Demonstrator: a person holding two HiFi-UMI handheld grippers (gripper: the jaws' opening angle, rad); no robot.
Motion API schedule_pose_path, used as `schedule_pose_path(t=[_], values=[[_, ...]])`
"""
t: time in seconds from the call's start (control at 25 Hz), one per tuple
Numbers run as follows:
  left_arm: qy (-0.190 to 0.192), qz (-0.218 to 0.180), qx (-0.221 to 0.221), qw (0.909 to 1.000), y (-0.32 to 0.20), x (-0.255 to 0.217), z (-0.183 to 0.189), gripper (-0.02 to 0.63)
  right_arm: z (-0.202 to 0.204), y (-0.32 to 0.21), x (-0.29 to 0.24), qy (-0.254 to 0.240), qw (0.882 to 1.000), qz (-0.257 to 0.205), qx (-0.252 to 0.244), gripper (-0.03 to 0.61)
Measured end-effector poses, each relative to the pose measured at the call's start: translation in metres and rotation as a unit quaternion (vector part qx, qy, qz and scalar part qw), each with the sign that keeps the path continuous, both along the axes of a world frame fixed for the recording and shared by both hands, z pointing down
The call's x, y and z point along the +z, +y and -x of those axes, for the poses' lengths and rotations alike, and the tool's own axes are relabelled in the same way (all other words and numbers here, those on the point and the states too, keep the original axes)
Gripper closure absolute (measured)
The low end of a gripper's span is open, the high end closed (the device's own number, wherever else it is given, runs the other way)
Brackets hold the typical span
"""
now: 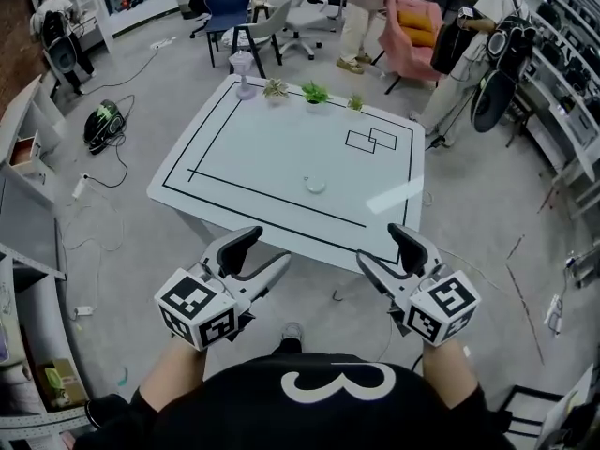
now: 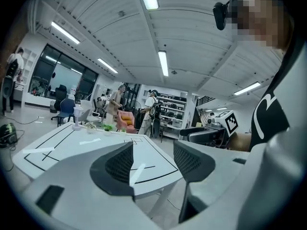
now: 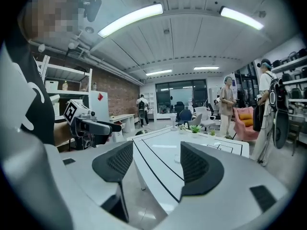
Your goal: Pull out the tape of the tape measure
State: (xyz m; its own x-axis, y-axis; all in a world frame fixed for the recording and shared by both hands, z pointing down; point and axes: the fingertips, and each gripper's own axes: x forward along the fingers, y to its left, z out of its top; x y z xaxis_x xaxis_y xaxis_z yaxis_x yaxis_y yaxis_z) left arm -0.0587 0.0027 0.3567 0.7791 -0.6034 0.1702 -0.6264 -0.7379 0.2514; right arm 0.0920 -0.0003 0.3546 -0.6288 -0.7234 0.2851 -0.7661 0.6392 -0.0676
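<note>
White, the tape measure (image 1: 315, 185) looked apt to skid if the left gripper (image 1: 265, 248) or right gripper (image 1: 380, 244), fingers spread wide and empty, clipped it.

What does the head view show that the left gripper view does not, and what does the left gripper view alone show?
Head view only: a small round white object, probably the tape measure, lying on the table. Left gripper view only: the ceiling lights, and a look straight between the left gripper's open, empty jaws. Both: the table, the pink chair, the potted plants and the right gripper.
</note>
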Motion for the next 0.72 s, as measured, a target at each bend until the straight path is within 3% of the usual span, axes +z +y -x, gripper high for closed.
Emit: schedule_pose_path(t=[0.32, 0.72], values=[[-0.018, 0.024, 0.011, 0.9995, -0.063, 0.035, 0.009, 0.367, 0.017, -0.053, 0.033, 0.013, 1.000, 0.019, -0.010, 0.290], [-0.038, 0.035, 0.004, 0.9986, -0.094, 0.060, 0.012, 0.368, 0.024, -0.087, 0.077, 0.052, 0.997, 0.049, -0.029, 0.291]])
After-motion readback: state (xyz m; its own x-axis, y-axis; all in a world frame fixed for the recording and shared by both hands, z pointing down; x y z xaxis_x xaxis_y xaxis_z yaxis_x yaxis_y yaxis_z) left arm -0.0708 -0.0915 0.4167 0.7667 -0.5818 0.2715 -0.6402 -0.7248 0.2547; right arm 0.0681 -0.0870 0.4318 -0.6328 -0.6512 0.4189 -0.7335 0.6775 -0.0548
